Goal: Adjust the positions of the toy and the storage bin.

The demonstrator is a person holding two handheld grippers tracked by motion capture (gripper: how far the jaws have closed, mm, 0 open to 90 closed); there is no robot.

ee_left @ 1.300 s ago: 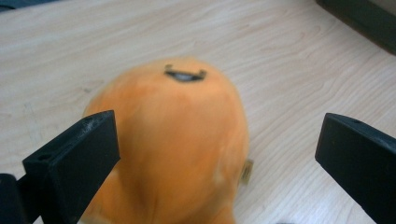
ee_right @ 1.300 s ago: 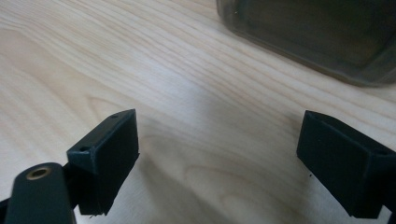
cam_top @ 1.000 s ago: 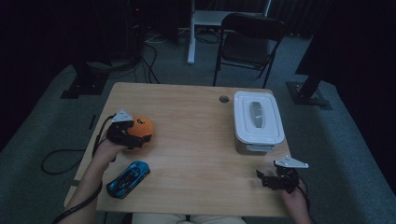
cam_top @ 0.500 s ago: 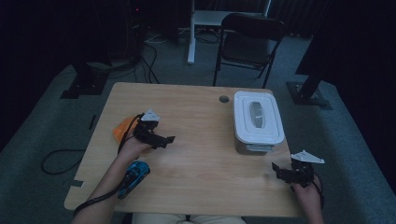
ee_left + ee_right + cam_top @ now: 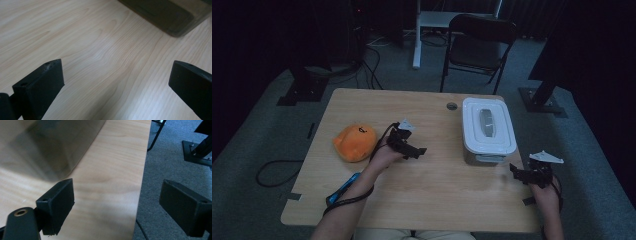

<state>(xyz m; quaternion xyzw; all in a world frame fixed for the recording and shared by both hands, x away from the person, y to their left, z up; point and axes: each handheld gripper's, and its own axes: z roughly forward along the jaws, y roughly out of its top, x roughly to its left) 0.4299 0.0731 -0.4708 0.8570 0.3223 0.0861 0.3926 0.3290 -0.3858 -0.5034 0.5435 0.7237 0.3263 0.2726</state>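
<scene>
Nearest you, your right gripper sits at the table's right front edge, jaws spread wide and empty; in the right gripper view one jaw stands over the wood and the other over the grey carpet beyond the rim. The blurred side of the white lidded box rises just ahead and to the left of those jaws.

Under your left forearm, well behind your left gripper, a blue toy car lies near the front left of the table, partly covered by the arm and the trailing cable.

Your left gripper hovers over the middle of the table, pointing toward the box. Its jaws are released, wide apart with nothing between them; in the left gripper view bare wood grain runs between them and a dark corner of the box shows ahead, still apart from the jaws.

Just behind that gripper, on its far side from the box, an orange plush toy rests on the wood, close to your hand but not touching it.

The box stands between your two grippers, lid on, handle recess on top, nearer to the right gripper than the left.

Beyond the table, past the box, a folding chair stands on the carpet.
</scene>
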